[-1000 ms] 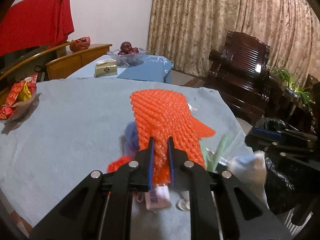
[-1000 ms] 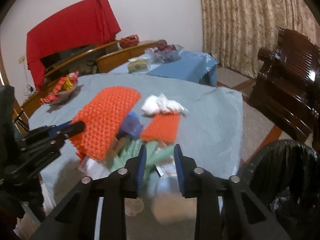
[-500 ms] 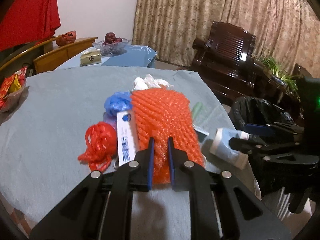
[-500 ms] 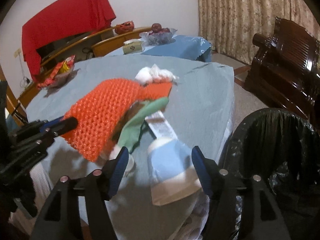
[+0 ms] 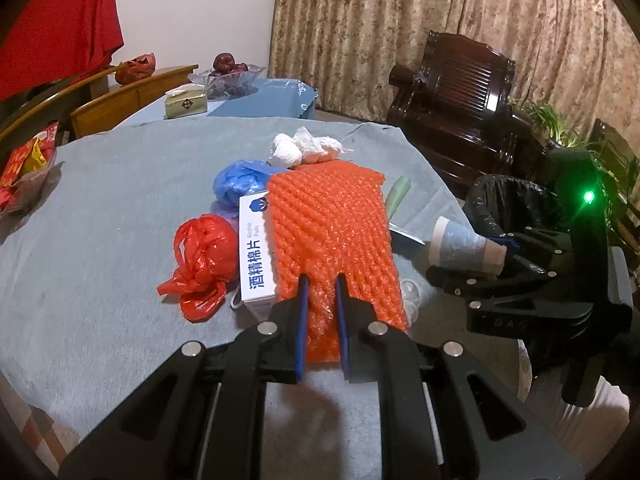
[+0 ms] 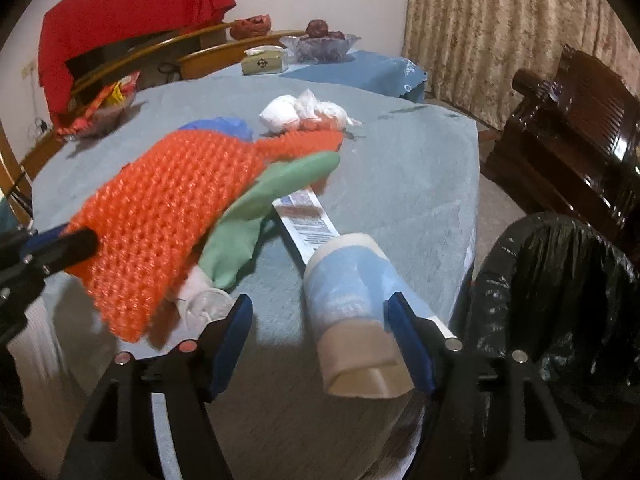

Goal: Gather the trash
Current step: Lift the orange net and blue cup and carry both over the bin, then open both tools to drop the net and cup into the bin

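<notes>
A: What has the left gripper (image 5: 320, 284) got?
B: It's clamped on the near end of the orange foam net (image 5: 332, 232), lifted above the table's (image 5: 100, 200) near edge.
A: And the right gripper (image 6: 320, 312)?
B: Jaws spread; the paper cup (image 6: 352, 300) lies between them against the right finger, near the right edge by the black-lined bin (image 6: 560, 280).
A: Farther back?
B: Red bag (image 5: 204, 256), white box (image 5: 256, 256), blue bag (image 5: 236, 184), white wads (image 5: 304, 148).

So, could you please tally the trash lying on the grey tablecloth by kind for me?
Orange foam nets: 2
Plastic bags, red and blue: 2
White bundles: 2
Boxes: 2
Paper cup: 1
Green sleeve: 1
Clear plastic piece: 1
Total: 11 that I can make out
</notes>
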The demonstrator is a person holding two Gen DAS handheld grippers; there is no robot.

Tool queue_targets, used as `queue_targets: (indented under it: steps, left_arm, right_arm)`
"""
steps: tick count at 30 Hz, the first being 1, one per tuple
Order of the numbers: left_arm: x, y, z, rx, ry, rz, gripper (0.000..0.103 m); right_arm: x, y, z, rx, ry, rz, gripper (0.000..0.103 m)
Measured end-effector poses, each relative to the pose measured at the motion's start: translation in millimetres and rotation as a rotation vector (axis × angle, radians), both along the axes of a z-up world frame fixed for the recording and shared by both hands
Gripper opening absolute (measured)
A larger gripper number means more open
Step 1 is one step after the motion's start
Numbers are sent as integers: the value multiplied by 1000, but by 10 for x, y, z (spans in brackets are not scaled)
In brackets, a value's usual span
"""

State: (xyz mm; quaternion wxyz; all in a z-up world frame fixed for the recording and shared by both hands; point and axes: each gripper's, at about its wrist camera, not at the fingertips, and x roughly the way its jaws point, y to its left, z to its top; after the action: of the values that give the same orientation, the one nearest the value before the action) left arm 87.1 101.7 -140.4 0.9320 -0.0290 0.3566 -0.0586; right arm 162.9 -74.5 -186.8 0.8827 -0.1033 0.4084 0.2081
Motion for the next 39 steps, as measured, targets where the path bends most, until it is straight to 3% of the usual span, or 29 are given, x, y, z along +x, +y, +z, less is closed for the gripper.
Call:
queue_targets:
  steps: [4, 7, 17, 24, 35, 38, 39]
  left_arm:
    - [3, -9, -1, -6, 3, 4, 12]
    - [6, -12, 11, -5, 0, 4, 12]
    - [16, -178, 326, -8, -71, -33, 12]
    - [122, -689, 582, -16, -128, -150, 12]
    - [411, -1945, 597, -46, -123, -394, 12]
    - [520, -2273, 535, -55, -98, -448, 16]
    - [562, -2390, 507, -62, -82, -466, 19]
  right_arm:
    - [26, 36, -31, -67, -22, -2, 39]
    - [46, -24, 19, -43, -18, -1, 34]
    - [-40, -342, 661, 123, -106, -58, 33]
    - [-148, -987, 1040, 150, -184, -185, 33]
    - [-330, -2203, 1010, 105, -193, -433, 34]
    - [-365, -2447, 958, 81, -191, -492, 39]
    - [-373, -2495, 938, 74, -190, -505, 47]
